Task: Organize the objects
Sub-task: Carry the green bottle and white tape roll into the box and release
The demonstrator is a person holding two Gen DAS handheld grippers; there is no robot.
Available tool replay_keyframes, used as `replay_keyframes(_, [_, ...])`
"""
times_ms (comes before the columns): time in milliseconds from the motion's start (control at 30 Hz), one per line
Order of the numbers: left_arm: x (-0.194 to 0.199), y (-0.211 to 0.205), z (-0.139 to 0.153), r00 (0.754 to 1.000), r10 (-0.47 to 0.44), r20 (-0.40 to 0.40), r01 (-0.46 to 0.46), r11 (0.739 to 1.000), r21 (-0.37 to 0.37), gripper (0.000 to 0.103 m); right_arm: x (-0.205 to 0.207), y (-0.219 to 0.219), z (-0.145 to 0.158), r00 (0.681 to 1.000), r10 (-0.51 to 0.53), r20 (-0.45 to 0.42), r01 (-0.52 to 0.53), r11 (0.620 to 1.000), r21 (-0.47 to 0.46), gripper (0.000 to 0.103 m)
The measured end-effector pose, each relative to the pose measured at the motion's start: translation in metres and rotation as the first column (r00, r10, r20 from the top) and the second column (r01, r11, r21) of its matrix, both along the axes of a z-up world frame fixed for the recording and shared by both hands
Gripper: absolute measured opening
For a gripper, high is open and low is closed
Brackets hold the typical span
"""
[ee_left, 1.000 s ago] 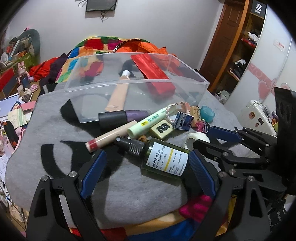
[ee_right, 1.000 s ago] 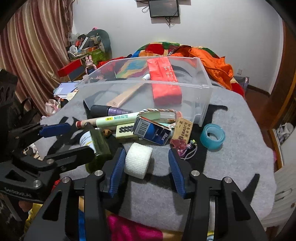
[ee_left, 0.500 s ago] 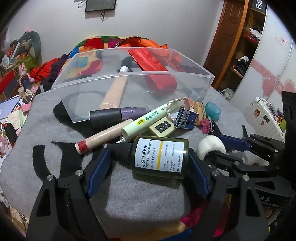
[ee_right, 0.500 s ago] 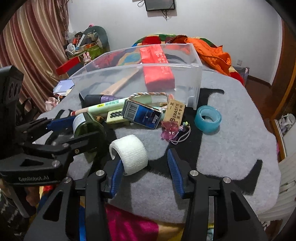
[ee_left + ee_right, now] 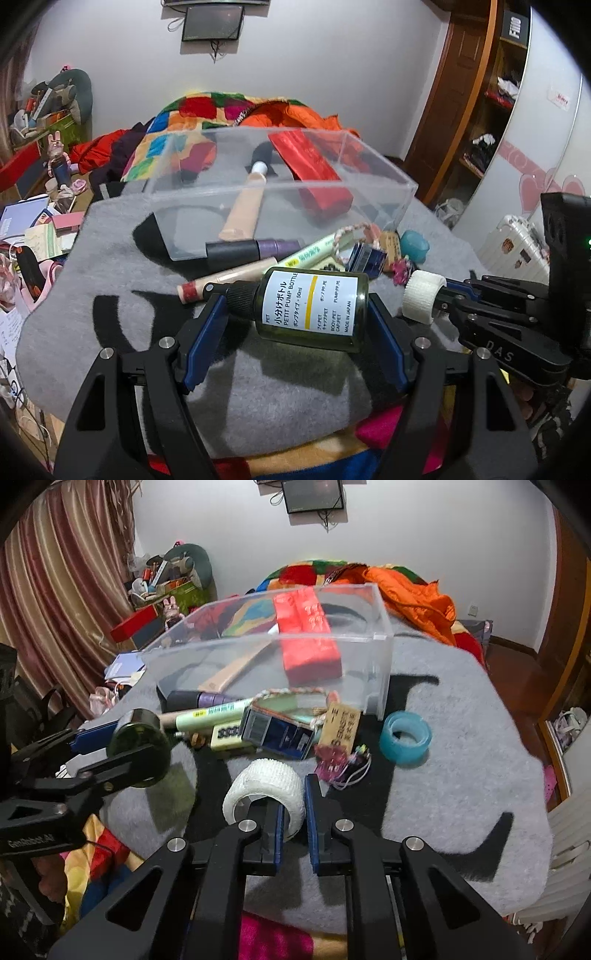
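The green pump bottle (image 5: pixel 314 308) now sits clamped lengthwise between the left gripper (image 5: pixel 295 334) pads and is lifted off the grey blanket (image 5: pixel 110 266); a second ago it lay on the blanket between open pads. The white tape roll (image 5: pixel 266 794) is now pinched by its wall in the right gripper (image 5: pixel 294 814), one pad inside the ring. We judge both are ready to go to the clear bin (image 5: pixel 280 192). The right view alone shows that inside pad and the blue tape ring (image 5: pixel 406 738) in full; the left view shows the bottle label.
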State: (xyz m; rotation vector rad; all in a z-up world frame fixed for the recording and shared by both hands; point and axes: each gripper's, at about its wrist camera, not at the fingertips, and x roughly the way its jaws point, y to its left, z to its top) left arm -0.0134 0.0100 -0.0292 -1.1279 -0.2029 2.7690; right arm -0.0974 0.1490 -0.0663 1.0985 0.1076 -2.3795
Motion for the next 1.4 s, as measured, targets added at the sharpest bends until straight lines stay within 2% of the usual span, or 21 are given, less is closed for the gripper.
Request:
replay_keyframes(467, [-0.004, -0.024, 0.049, 0.989, 0.058, -0.137, -0.059, 0.998, -0.004, 0.074, -0.018, 0.000, 0.050, 0.993, -0.034, -0.110, 0.029, 0.999, -0.046, 0.009])
replay_keyframes(867, [-0.025, -0.038, 0.074, 0.977, 0.086, -0.195, -0.084, 0.996, 0.020, 0.074, -0.031, -0.008, 0.081, 0.982, -0.031, -0.185, 0.016, 0.997, -0.078, 0.009])
replay_keyframes(1067, [-0.046, -0.042, 0.073, 0.978, 0.096, -0.186, -0.098, 0.995, 0.001, 0.074, -0.047, -0.018, 0.079, 0.982, -0.035, -0.187, 0.025, 0.998, -0.058, 0.009])
replay_keyframes(1400, [-0.083, -0.045, 0.046, 0.989, 0.090, -0.115, -0.096, 0.995, -0.042, 0.074, -0.091, -0.037, 0.050, 0.996, -0.041, -0.078, 0.037, 0.998, -0.044, 0.009])
